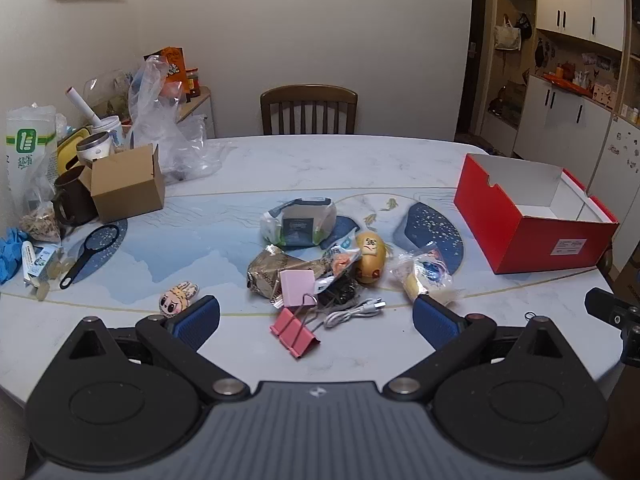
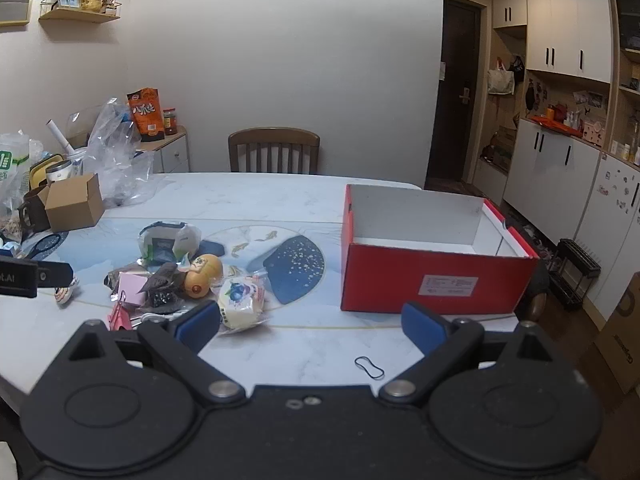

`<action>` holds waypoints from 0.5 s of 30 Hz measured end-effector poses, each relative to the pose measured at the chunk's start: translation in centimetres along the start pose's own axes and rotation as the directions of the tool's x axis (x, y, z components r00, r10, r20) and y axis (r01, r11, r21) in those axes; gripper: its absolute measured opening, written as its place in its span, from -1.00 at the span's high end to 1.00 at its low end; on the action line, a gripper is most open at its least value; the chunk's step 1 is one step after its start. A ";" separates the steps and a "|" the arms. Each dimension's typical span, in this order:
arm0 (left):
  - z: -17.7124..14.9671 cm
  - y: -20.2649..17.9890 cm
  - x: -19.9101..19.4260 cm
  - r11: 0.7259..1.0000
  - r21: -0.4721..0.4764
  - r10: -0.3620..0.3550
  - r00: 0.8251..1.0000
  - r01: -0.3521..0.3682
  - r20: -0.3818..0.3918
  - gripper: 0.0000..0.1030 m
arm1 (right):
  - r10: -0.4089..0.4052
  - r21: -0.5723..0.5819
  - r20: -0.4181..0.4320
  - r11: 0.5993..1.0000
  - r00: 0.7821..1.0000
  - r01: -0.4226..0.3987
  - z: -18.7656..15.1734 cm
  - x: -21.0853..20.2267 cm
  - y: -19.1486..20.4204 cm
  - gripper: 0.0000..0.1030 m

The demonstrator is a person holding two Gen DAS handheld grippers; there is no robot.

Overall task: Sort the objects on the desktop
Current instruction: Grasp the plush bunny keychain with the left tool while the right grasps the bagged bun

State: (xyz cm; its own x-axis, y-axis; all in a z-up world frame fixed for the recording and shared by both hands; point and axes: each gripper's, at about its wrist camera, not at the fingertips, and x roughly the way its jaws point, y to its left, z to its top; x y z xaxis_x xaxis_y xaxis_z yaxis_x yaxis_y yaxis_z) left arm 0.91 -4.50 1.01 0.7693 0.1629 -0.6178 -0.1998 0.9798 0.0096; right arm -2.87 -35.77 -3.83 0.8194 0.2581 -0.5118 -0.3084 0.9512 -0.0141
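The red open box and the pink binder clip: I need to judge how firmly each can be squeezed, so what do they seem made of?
Red open box: looks like matte cardboard, with thin folded walls and a white inside. Pink binder clip: probably painted sheet metal, with thin wire handles.

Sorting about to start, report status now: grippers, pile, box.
Left gripper and right gripper open, empty. Pile untouched mid-table, pink binder clip nearest. Red box open, nothing visible inside. Black rubber band loose by right gripper.
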 end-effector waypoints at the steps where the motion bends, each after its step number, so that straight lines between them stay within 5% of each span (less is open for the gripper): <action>1: 0.0 0.1 0.0 1.000 0.002 0.004 1.000 -0.004 0.004 -1.00 | 0.004 -0.001 0.000 1.000 1.000 -0.004 0.0 0.1 0.0 -0.87; 15: 0.1 5.3 4.9 0.999 0.020 0.028 1.000 -0.027 -0.015 -1.00 | 0.008 -0.019 -0.074 1.000 0.997 -0.010 0.7 4.7 3.0 -0.79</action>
State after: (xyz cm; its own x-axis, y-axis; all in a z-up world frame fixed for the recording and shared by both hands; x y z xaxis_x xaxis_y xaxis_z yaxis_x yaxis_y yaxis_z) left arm 3.68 1.46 -1.91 0.7544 0.1881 -0.6289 -0.2084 0.9771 0.0423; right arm 0.40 -31.59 -5.65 0.7787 0.2525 -0.5744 -0.3251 0.9453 -0.0252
